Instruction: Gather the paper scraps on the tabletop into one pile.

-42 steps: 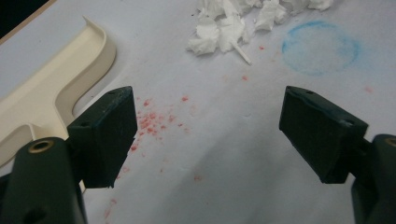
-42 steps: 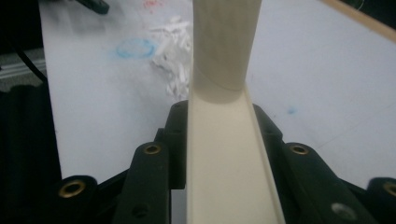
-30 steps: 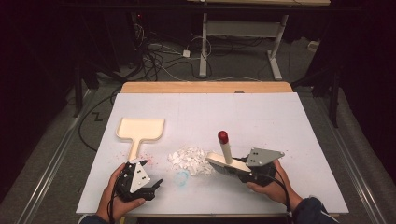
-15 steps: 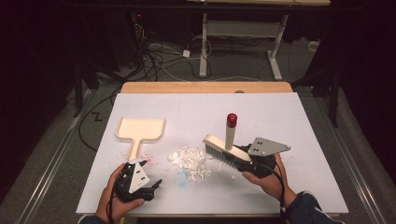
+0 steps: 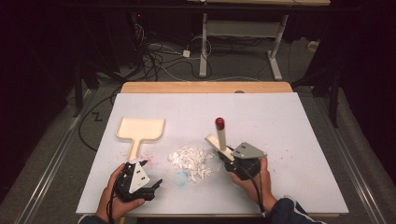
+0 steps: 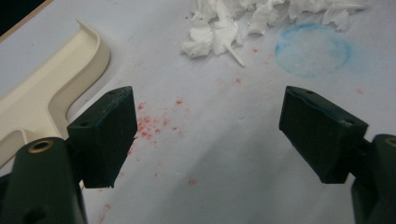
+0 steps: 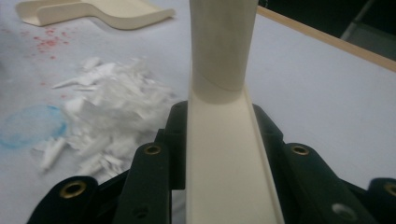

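Note:
A cream brush point(image 5: 221, 136) with a red-tipped handle stands nearly upright in my right gripper point(image 5: 228, 157). In the right gripper view my right gripper point(image 7: 219, 116) is shut on the cream brush point(image 7: 219, 154), with both jaws pressed on the sides of its block. A pile of white paper scraps point(image 5: 191, 161) lies just left of the brush head. The cream dustpan point(image 5: 140, 129) lies flat at the left. My left gripper point(image 5: 150, 173) rests open near the front edge. In its own view my left gripper point(image 6: 210, 135) holds nothing, and the scraps point(image 6: 243, 18) lie ahead of it.
The white table sheet point(image 5: 289, 126) has free room at the right and back. A blue ring stain point(image 6: 312, 49) and red specks point(image 6: 154, 126) mark the sheet near the pile. A wooden edge point(image 5: 205, 87) runs along the back, with cables and a desk frame on the floor beyond.
My right gripper swung the brush out to the right, then brought it back left to the edge of the scrap pile. The left gripper stayed where it was.

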Demonstrator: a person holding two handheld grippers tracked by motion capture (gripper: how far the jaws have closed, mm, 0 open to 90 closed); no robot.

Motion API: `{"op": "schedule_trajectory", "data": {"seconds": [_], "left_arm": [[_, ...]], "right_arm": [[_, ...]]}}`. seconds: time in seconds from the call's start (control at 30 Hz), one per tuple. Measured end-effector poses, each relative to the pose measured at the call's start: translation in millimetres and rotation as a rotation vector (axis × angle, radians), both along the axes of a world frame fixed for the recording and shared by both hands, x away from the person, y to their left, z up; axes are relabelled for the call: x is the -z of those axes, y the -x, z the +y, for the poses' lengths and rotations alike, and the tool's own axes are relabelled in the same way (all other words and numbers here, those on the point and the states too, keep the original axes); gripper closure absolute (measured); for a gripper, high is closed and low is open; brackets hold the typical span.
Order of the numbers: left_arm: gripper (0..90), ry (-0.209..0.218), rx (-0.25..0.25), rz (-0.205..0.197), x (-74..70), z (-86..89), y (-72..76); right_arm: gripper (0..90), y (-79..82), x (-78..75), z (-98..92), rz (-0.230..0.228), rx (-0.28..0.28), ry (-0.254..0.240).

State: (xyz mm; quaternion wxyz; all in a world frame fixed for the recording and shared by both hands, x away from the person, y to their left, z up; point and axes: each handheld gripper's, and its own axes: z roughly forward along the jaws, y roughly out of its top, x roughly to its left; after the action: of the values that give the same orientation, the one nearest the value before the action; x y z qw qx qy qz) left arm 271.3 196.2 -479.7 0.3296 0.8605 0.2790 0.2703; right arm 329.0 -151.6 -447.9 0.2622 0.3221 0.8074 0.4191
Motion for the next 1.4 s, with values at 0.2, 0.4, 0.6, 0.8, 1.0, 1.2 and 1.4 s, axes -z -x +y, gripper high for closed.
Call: {"op": "schedule_trajectory", "data": {"seconds": [0.2,0.4,0.6,0.8,1.0,1.2,1.4], "left_arm": [[18.5,0.009,0.001,0.002,0.6,0.3,-1.5],[18.5,0.013,0.0,0.006,1.2,1.3,-1.9],[18.5,-0.002,0.006,0.006,1.0,-0.1,-1.6],[18.5,-0.007,0.007,0.002,0.7,-1.2,-1.4],[18.5,-0.01,0.006,-0.001,0.4,-2.1,-1.0],[18.5,-0.014,0.003,-0.002,0.1,-2.5,-0.9],[18.5,-0.012,0.003,-0.003,0.0,-1.6,-2.2]], "right_arm": [[68.1,-5.5,-0.8,38.4,-0.003,-0.046,-0.034],[68.1,-11.0,-13.2,46.1,-0.037,-0.055,-0.077],[68.0,-7.7,-31.6,17.7,-0.025,-0.069,-0.128],[68.1,8.4,-50.4,-22.7,-0.012,-0.135,-0.12],[68.1,29.6,-45.6,-58.9,0.041,-0.167,-0.058],[68.1,51.5,-35.0,-69.2,0.107,-0.234,0.014],[68.2,50.9,-25.5,-57.2,0.139,-0.256,0.023]]}}
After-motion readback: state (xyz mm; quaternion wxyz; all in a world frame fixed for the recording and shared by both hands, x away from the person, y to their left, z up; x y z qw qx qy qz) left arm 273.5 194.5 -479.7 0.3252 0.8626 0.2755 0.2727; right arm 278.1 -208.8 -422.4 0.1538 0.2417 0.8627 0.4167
